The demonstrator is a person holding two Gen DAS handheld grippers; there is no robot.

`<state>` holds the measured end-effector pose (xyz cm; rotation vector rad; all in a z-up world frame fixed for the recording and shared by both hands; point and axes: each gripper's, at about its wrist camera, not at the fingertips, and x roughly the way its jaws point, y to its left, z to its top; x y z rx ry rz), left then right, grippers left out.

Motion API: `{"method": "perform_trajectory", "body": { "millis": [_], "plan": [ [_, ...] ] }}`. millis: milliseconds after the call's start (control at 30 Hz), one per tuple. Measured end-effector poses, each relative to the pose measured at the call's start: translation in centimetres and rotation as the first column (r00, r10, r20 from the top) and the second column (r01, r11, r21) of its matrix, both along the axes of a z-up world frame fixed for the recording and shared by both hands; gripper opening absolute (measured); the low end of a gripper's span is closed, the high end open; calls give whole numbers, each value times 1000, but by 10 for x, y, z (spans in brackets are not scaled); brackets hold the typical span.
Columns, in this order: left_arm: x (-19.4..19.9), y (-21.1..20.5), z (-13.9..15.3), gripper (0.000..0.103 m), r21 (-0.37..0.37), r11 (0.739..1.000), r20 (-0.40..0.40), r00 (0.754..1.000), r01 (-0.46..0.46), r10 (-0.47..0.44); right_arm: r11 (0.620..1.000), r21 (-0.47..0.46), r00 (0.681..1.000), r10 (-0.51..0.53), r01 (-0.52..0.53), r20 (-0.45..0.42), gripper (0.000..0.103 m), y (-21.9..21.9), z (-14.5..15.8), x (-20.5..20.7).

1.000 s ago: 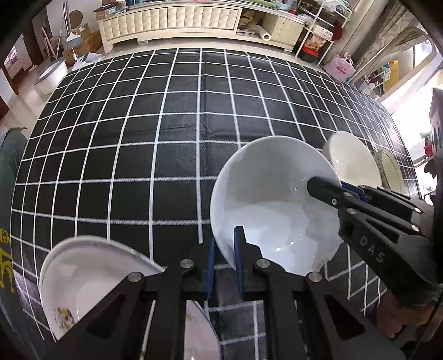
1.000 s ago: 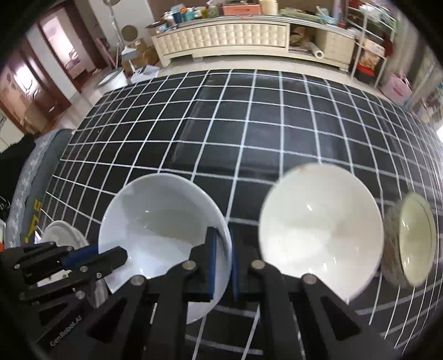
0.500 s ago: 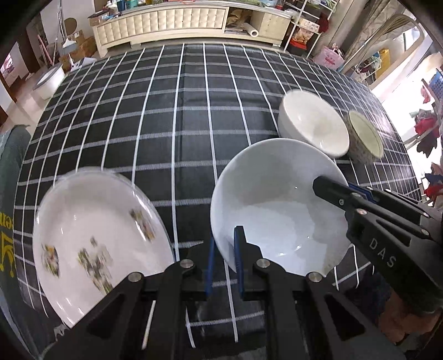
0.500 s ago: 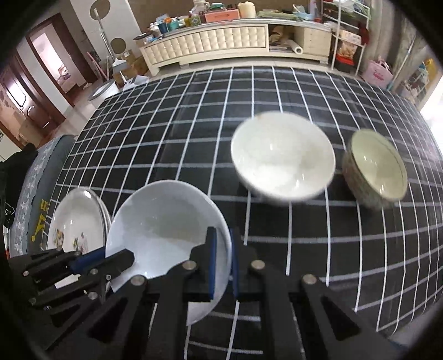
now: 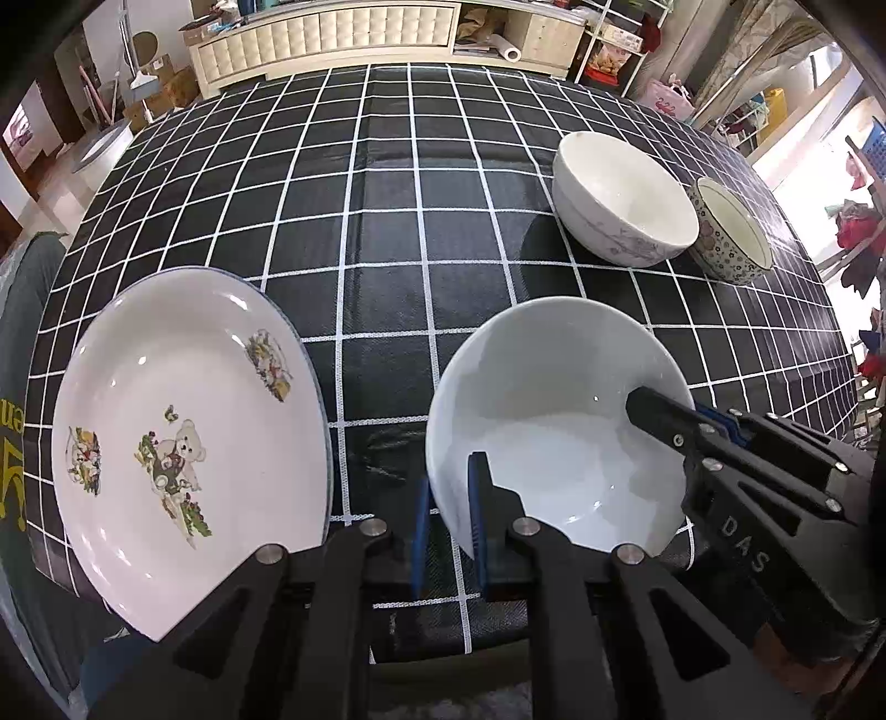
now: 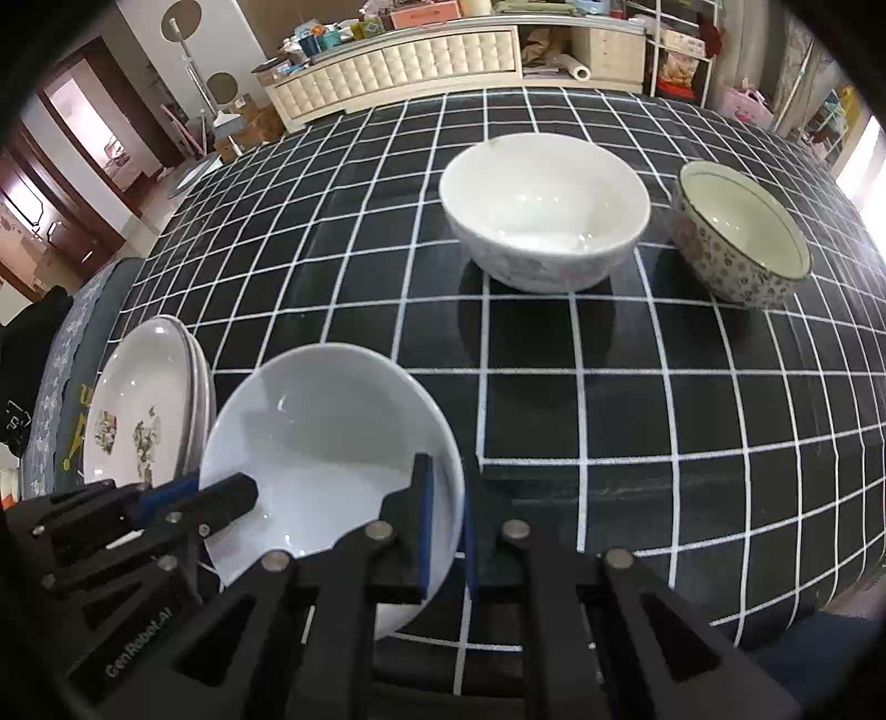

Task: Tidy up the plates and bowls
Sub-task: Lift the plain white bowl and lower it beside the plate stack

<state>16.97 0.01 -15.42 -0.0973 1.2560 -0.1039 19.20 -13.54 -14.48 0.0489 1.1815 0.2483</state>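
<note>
1. Centrally, a plain white glossy ceramic bowl (image 5: 559, 421) is held by both grippers at once, at the near edge of the surface (image 5: 387, 232), which wears a black cloth with a white grid.
2. The left gripper (image 5: 448, 526) is pinched narrow on the bowl's near-left rim, one blue-padded finger inside the wall and one outside.
3. The right gripper (image 6: 446, 526) is likewise clamped narrow on the opposite rim, with its blue pads on either side of the wall; in the left wrist view it shows as a black finger (image 5: 664, 415) reaching into the bowl from the right.
4. From the pictures one cannot tell whether the bowl touches the cloth or hangs just above it.
5. Just left of the bowl lies a white oval plate printed with a teddy bear and flowers (image 5: 188, 443); the right wrist view shows further rims beneath it, so it tops a small stack (image 6: 149, 410).
6. Farther back on the right stands a white bowl with a faint pink floral pattern on its outer wall (image 5: 626, 199).
7. Just beside that one, to its right, is a smaller bowl with a cream inside and dark-speckled outside (image 5: 731, 232); the two look close or touching.
8. Beyond the surface stands a long cream tufted cabinet (image 5: 326, 33) against the wall, with cluttered shelves to its right.
</note>
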Motion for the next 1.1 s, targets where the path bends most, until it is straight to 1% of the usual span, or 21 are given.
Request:
{"method": "perform_trajectory", "body": {
  "millis": [167,300,467,567,867,1100],
  "plan": [
    [2,-2,-1,11,20,1000,11,1000,17,-17,1000,-15,1000,-16,16,21,12,3,-3,-4],
    [4,0,-6,11,13,1000,1,1000,7,-7,999,-18,999,-26,26,27,12,4,-7,-7],
    [6,1,-7,11,9,1000,12,1000,10,-10,998,-48,998,-25,27,53,13,8,-6,-10],
    [5,0,-7,11,14,1000,19,1000,15,-16,999,-22,998,-38,39,51,12,5,-6,-10],
    [3,2,-7,9,18,1000,27,999,18,-19,999,8,997,-54,54,64,12,0,-3,-11],
    [6,1,8,9,40,999,63,998,20,-22,998,24,993,-66,64,101,12,-4,8,-13]
  ]
}}
